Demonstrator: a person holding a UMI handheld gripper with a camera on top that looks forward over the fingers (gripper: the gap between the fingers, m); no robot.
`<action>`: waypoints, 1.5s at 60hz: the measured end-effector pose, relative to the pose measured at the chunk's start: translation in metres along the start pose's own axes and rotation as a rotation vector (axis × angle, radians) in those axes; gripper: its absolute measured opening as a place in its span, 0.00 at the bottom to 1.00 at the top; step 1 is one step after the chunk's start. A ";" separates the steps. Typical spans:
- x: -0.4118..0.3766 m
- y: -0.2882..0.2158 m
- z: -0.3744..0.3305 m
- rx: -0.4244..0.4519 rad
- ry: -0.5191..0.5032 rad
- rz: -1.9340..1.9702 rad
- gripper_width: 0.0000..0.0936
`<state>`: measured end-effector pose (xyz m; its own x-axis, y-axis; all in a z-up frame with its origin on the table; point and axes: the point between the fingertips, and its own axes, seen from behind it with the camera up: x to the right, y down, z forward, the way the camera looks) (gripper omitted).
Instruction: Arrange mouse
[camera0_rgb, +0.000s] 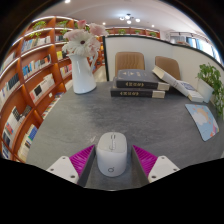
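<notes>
A white computer mouse (112, 153) lies lengthwise between my two fingers, over the near part of the grey table (100, 115). My gripper (112, 156) is shut on it. The left magenta pad (82, 160) and the right magenta pad (144, 160) both press against the mouse's sides with no gap showing. The rear end of the mouse is hidden below the fingers. I cannot tell whether the mouse rests on the table or is lifted off it.
A white vase with pale flowers (82, 62) stands at the far left of the table. A stack of dark books (140, 86) lies at the far middle, an open book (190, 88) and a magazine (203, 122) to the right. Bookshelves (30, 75) line the left wall.
</notes>
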<state>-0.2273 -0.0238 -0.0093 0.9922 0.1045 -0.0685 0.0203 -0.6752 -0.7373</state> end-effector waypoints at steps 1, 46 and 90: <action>0.002 -0.002 0.003 0.000 0.004 0.001 0.76; 0.132 -0.167 -0.087 0.151 -0.058 -0.071 0.39; 0.442 -0.076 0.012 -0.102 0.062 0.004 0.39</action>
<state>0.2084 0.0823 0.0080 0.9979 0.0582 -0.0272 0.0254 -0.7470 -0.6643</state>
